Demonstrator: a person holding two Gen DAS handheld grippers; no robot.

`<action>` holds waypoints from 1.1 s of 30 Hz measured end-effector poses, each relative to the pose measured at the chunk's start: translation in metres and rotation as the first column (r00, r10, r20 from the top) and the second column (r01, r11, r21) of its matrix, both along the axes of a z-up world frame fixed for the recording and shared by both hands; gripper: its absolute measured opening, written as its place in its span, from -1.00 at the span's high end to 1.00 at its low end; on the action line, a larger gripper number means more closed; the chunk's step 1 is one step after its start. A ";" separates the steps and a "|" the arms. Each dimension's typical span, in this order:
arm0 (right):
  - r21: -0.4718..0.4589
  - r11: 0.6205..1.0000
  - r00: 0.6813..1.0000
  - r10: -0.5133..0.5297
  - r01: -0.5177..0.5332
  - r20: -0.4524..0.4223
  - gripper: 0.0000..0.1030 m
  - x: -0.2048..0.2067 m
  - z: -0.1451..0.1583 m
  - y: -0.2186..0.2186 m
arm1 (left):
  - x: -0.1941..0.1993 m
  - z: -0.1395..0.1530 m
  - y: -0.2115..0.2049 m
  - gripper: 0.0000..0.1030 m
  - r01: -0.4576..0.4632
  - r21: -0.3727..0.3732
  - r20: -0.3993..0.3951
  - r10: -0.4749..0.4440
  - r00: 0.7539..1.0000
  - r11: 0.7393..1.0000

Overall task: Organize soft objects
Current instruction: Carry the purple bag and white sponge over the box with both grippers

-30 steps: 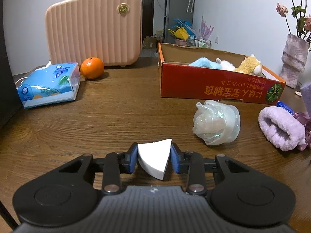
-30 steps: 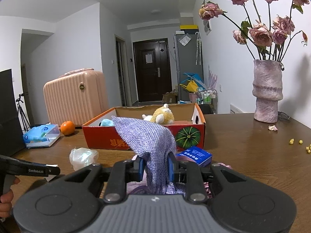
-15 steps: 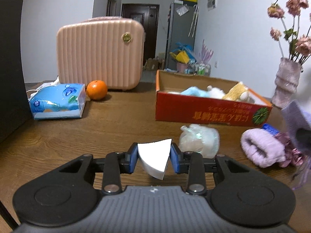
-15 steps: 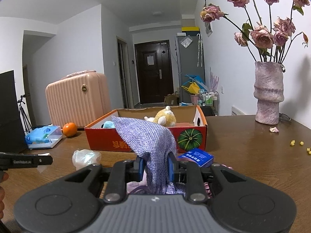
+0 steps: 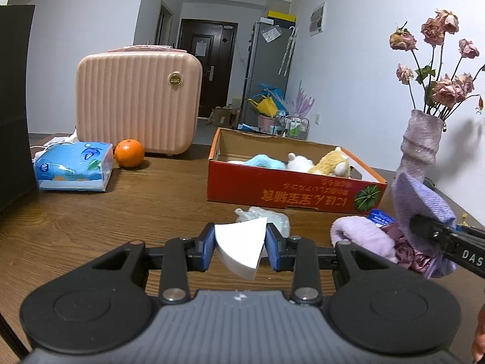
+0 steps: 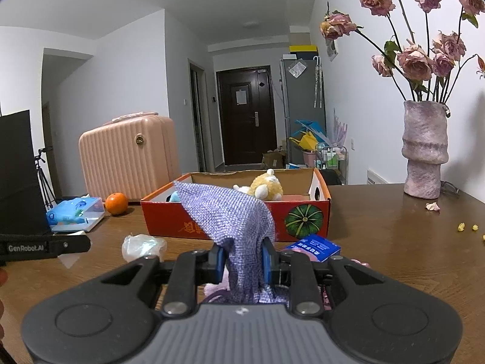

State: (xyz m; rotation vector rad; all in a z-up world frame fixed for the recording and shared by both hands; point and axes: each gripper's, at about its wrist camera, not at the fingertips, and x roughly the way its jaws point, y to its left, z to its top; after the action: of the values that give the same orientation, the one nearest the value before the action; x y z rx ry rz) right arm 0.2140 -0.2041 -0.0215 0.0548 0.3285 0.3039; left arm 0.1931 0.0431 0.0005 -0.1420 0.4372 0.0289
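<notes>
The left tongs (image 5: 241, 247) pinch a white sponge (image 5: 241, 250); the right tongs (image 6: 242, 261) pinch a purple cloth (image 6: 225, 215). Either soft thing could slip before the red box (image 5: 291, 192).

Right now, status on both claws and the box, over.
Left claw shut on white sponge wedge. Right claw shut on purple knit cloth. Red box ahead, plush toys inside. Crumpled plastic bag lies before it.

I see only part of the blue toy (image 6: 175, 196) behind the cloth (image 6: 230, 221); box (image 5: 291, 192) print unreadable; small packet (image 6: 313, 247) text too fine.
</notes>
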 end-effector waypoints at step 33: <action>0.015 0.999 0.992 -0.043 0.041 0.120 0.56 0.022 0.039 0.001 | 0.025 0.053 -0.043 0.32 0.021 -0.012 0.160 -0.019 0.987 1.000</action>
State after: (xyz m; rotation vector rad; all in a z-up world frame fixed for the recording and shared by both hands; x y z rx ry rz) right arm 0.2364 -0.2033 0.0179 0.0551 0.2057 0.2661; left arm 0.2183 0.0000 0.0534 -0.1521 0.2789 -0.0055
